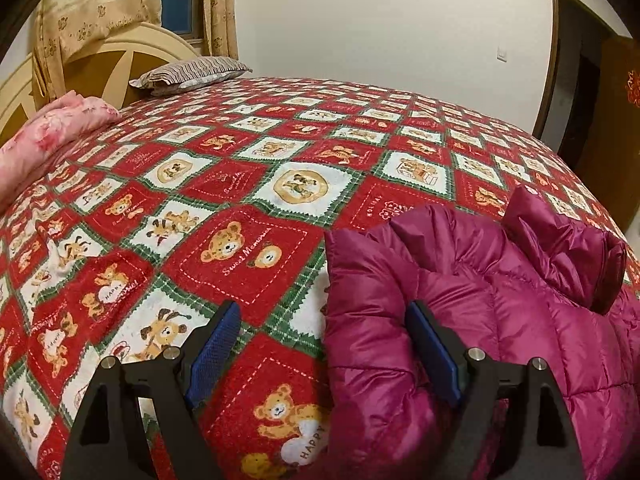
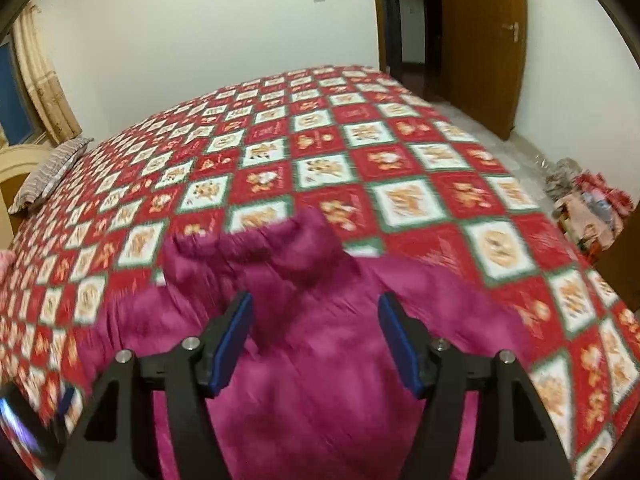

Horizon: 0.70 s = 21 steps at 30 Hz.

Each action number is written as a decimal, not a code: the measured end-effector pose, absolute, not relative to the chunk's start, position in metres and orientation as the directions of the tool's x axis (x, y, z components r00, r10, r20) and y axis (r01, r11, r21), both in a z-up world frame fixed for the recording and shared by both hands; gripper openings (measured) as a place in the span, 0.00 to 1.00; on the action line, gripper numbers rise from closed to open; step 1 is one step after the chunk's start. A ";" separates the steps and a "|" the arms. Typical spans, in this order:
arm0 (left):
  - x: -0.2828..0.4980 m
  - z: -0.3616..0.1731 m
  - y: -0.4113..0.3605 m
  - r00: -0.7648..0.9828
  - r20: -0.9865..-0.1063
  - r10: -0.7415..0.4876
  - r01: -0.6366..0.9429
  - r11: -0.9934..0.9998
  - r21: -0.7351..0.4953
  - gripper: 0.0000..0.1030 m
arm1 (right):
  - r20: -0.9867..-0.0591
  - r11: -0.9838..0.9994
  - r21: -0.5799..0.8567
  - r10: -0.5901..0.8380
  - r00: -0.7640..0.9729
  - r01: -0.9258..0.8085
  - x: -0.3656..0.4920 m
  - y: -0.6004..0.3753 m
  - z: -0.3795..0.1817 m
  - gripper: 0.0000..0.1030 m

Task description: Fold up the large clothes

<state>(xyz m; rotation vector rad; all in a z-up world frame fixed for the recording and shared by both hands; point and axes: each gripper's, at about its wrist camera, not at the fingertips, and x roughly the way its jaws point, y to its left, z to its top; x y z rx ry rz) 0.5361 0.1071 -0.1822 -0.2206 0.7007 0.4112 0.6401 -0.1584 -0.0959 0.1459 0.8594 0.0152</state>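
Note:
A magenta puffer jacket [image 1: 460, 320] lies crumpled on the near part of a bed covered with a red, white and green teddy-bear bedspread [image 1: 248, 200]. My left gripper [image 1: 324, 346] is open at the jacket's left edge. Its right finger [image 1: 434, 354] is over the puffy fabric and its left finger [image 1: 214, 354] is over bare bedspread; neither pad presses on anything. In the blurred right wrist view my right gripper [image 2: 316, 340] is open above the middle of the jacket [image 2: 320, 280], with nothing pinched between its blue pads.
A folded pink quilt [image 1: 52, 136] and a striped pillow [image 1: 192, 74] lie by the cream headboard [image 1: 120, 52] at the far left. Beyond the bed's far right corner are a wooden door [image 2: 484, 40] and a pile of things [image 2: 588, 208] on the floor.

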 end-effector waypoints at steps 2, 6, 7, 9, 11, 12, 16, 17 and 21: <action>0.536 -0.183 0.108 0.691 -0.665 0.284 -0.436 0.897 -0.070 0.82 | -0.772 0.988 0.137 0.065 0.633 0.065 0.663 -0.149 -0.105 0.76; 0.536 -0.184 0.110 0.692 -0.667 0.275 -0.433 0.898 -0.079 0.82 | -0.819 0.986 0.141 0.063 0.571 0.093 0.687 -0.147 -0.123 0.76; 0.537 -0.185 0.110 0.692 -0.668 0.273 -0.433 0.898 -0.080 0.82 | -0.829 0.985 0.149 0.075 0.554 0.089 0.690 -0.148 -0.129 0.75; 0.537 -0.185 0.111 0.692 -0.669 0.270 -0.432 0.898 -0.084 0.82 | -0.850 0.984 0.156 0.091 0.519 0.084 0.689 -0.153 -0.138 0.56; 0.537 -0.185 0.111 0.692 -0.670 0.270 -0.431 0.898 -0.083 0.82 | -0.853 0.983 0.163 0.098 0.513 0.084 0.684 -0.161 -0.140 0.33; 0.537 -0.185 0.111 0.692 -0.670 0.270 -0.431 0.898 -0.083 0.82 | -0.850 0.984 0.157 0.089 0.519 0.089 0.678 -0.167 -0.140 0.27; 0.537 -0.186 0.111 0.692 -0.670 0.270 -0.432 0.898 -0.084 0.82 | -0.847 0.986 0.133 0.060 0.528 0.100 0.658 -0.187 -0.139 0.15; 0.537 -0.187 0.112 0.692 -0.670 0.269 -0.432 0.898 -0.086 0.82 | -0.848 0.987 0.124 0.050 0.527 0.106 0.655 -0.191 -0.141 0.14; 0.538 -0.189 0.112 0.692 -0.673 0.262 -0.428 0.899 -0.090 0.82 | -0.862 0.985 0.094 0.007 0.507 0.145 0.641 -0.207 -0.166 0.12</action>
